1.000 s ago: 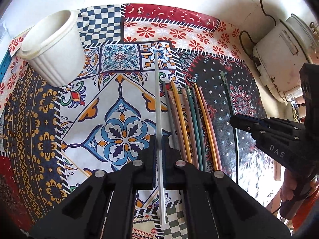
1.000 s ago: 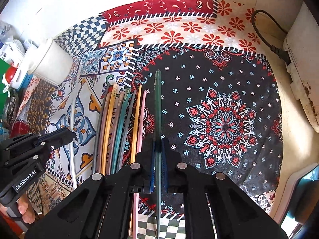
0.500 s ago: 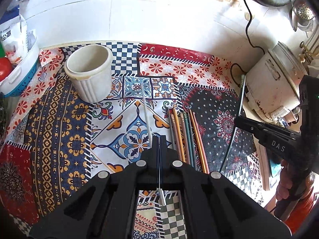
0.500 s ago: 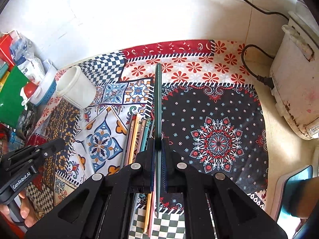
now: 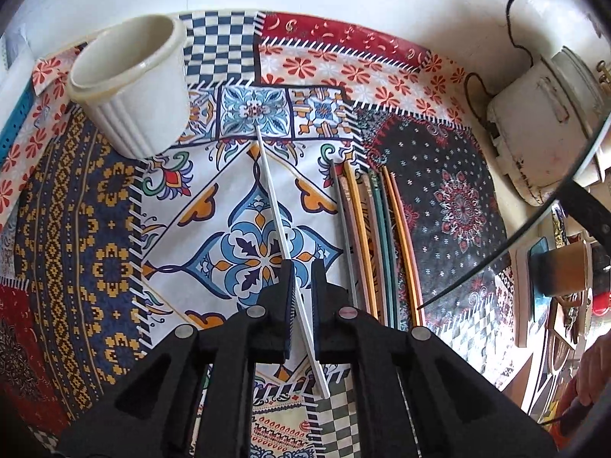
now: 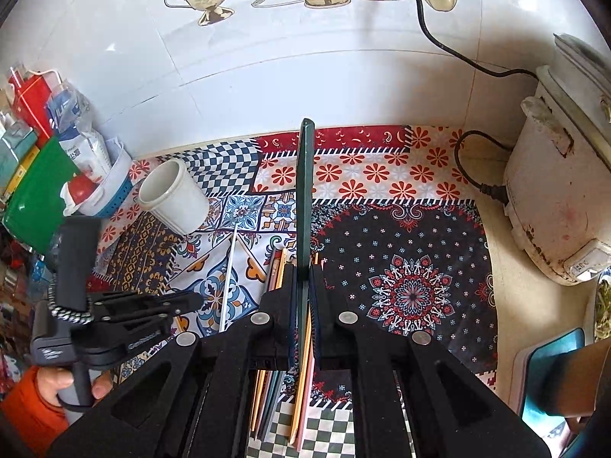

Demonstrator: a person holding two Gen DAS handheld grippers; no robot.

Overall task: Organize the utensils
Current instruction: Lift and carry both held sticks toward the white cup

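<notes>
The left gripper had just been opening a little, and its jaws stood slightly apart around a white chopstick that slanted between them; whether the pads were pressing on it I could not tell. The chopstick's far tip pointed toward the white ribbed cup, falling short of its base. The right gripper was closed tight on a dark green chopstick, which stood up off the surface with its tip to the right of the cup and well apart from it. The bundle of coloured chopsticks lay flat on the patterned cloth, well to the right of the cup and just beside the white chopstick.

The step in hand looked like carrying 2 single chopsticks, 1 per gripper, to the cup; neither had reached it, and the cup appeared empty. With the bundle untouched, the task seemed to be at an early stage.

The next move called for bringing a chopstick tip over the cup's rim, tilting it steeply enough to drop in, then letting go. The left chopstick sat loose and skewed, so it risked slipping; a firmer re-grip would likely help
</notes>
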